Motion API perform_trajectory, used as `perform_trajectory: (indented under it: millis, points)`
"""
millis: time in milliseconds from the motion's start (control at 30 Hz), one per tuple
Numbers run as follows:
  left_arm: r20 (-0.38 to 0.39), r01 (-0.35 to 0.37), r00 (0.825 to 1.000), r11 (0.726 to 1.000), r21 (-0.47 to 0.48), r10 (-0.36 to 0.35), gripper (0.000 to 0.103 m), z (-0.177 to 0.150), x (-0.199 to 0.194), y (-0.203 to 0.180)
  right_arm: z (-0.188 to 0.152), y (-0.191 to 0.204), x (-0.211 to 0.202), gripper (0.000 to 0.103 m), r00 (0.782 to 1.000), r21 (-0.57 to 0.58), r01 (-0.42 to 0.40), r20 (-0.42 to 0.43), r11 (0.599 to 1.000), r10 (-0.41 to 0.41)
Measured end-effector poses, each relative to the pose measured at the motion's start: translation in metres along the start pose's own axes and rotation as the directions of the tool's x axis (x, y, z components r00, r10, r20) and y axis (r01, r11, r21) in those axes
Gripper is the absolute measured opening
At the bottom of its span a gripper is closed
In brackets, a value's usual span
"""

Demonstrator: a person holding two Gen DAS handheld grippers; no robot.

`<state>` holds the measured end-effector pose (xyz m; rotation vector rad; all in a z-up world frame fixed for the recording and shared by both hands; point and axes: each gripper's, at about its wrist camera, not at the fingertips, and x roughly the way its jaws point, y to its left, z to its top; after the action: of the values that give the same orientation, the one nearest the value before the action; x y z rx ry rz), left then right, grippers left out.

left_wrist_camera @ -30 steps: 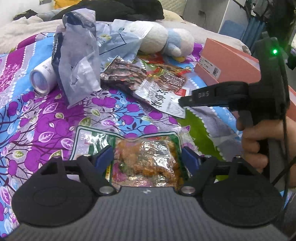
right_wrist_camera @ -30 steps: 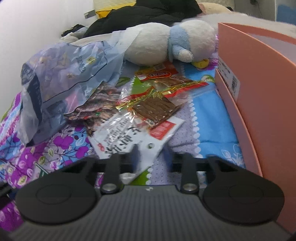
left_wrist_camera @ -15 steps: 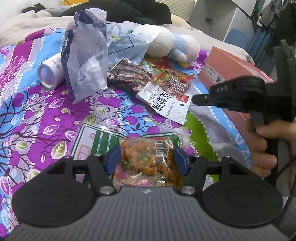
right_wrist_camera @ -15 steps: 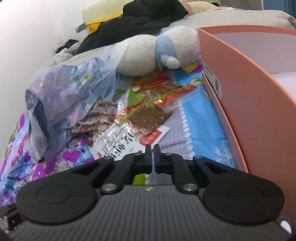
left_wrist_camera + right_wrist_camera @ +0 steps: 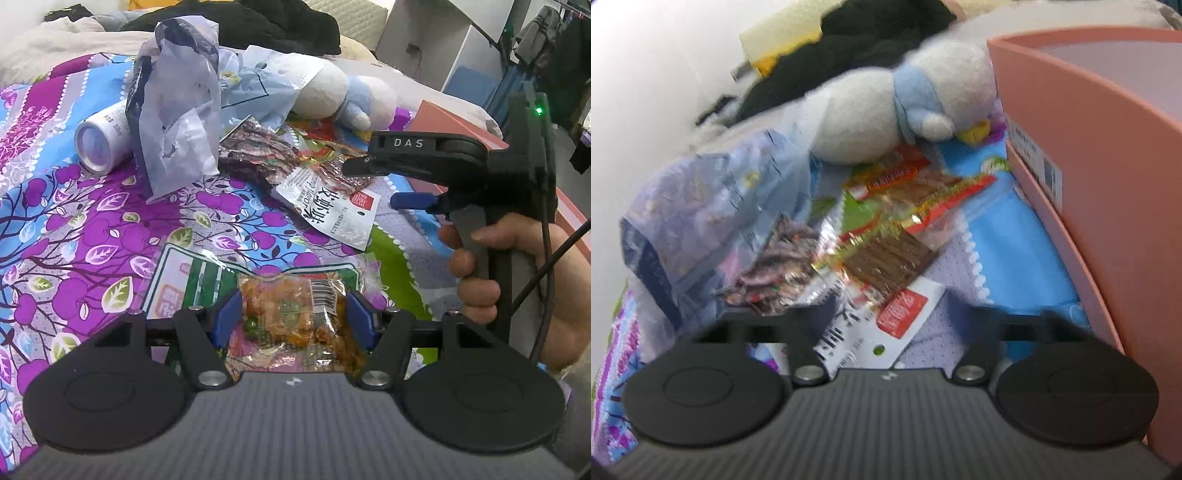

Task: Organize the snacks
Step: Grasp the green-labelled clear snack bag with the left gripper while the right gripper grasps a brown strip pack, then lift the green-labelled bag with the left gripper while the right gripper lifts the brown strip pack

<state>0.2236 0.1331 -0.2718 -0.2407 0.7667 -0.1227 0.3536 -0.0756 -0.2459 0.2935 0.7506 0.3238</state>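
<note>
My left gripper [image 5: 293, 319] is shut on an orange snack packet [image 5: 288, 295], its blue pads pressing both sides just above a green-and-white packet [image 5: 184, 280] on the bedspread. My right gripper [image 5: 892, 310] is blurred, its jaws opening wide. A white snack packet [image 5: 871, 332] lies on the bed below the gap, not gripped. In the left wrist view a hand holds the right gripper [image 5: 371, 184] over that white packet [image 5: 332, 206]. Behind it lie a packet of brown sticks [image 5: 890, 258] and a dark dried-snack packet [image 5: 258, 147].
A pink box [image 5: 1089, 166] stands open at the right, close to the right gripper. A white-and-blue plush toy [image 5: 886, 110] lies at the back. A crumpled plastic bag [image 5: 177, 122] and a white can [image 5: 98, 136] sit at the left on the purple bedspread [image 5: 92, 229].
The right jaws closed fully half a second ago and have now spread wide apart. The left pads narrowed onto the orange packet and have stayed there.
</note>
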Motion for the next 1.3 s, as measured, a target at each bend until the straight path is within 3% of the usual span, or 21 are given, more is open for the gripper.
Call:
perform_trajectory:
  millis: [300,533,700,767,967,1100,1133,1300]
  points:
    - [0.008,-0.003,1.0,1.0,-0.008,0.003,0.068,-0.001,-0.002,-0.001,0.005,-0.003,0.019,0.076,1.0,0.057,0.002,0.029,0.998,-0.003]
    - [0.012,-0.006,1.0,1.0,-0.011,0.007,0.067,-0.001,-0.002,-0.002,0.008,0.02,0.046,0.077,0.992,-0.103,0.126,0.032,0.987,-0.123]
    - [0.018,-0.006,1.0,1.0,-0.018,0.006,0.065,-0.002,-0.004,-0.001,0.01,0.025,0.045,0.065,0.99,-0.174,0.143,0.024,0.974,-0.141]
    - [0.017,-0.006,1.0,1.0,-0.019,0.007,0.064,-0.002,-0.005,-0.002,0.012,0.022,0.037,0.039,0.988,-0.169,0.152,0.037,0.974,-0.148]
    - [0.014,-0.002,1.0,1.0,-0.021,0.002,0.059,-0.003,-0.011,-0.004,0.013,0.014,0.014,0.021,0.993,-0.125,0.12,0.029,0.985,-0.117]
    - [0.01,0.002,1.0,1.0,-0.02,-0.002,0.052,-0.006,-0.017,-0.009,0.008,0.016,-0.009,0.017,0.996,-0.116,0.089,0.025,0.989,-0.086]
    - [0.008,0.011,1.0,1.0,-0.018,-0.011,0.041,-0.008,-0.02,-0.01,0.006,0.017,-0.015,0.016,0.996,-0.124,0.087,0.028,0.988,-0.085]
    - [-0.003,0.026,1.0,0.999,-0.02,-0.026,0.02,-0.015,-0.032,-0.02,-0.006,0.02,-0.052,0.013,0.997,-0.143,0.072,0.035,0.987,-0.067]
